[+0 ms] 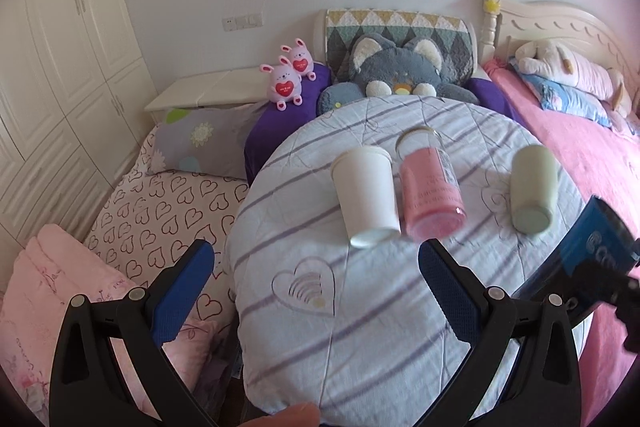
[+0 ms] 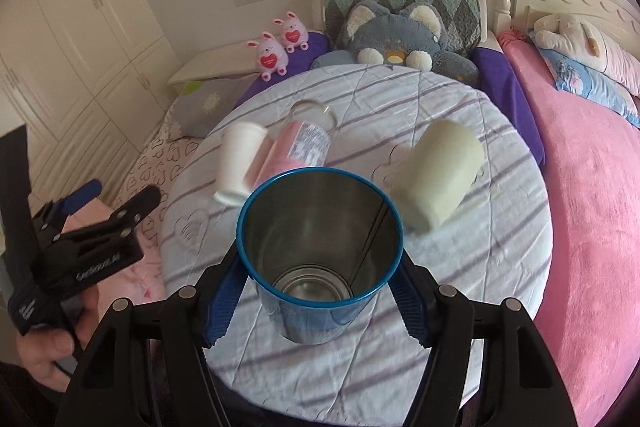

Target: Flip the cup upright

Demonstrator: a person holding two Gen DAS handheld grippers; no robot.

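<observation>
Soft, even daylight fills both fisheye views; shadows are faint. Straight edges bow near the dark circular vignette. The white cup (image 1: pixel 366 193) and pink cup (image 1: pixel 430 193) are slightly blurred, while the blue cup (image 2: pixel 320 251) rim shows mild interior glare.

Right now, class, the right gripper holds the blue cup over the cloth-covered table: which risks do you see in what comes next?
1. The blue cup is held between the right gripper fingers over a wrinkled striped cloth; set down there, it might wobble or tip.
2. The white cup, pink glass and pale green cup lie on their sides close by; a swing of the hand could set them rolling.
3. The open left gripper hovers near the white cup and may nudge it.
</observation>
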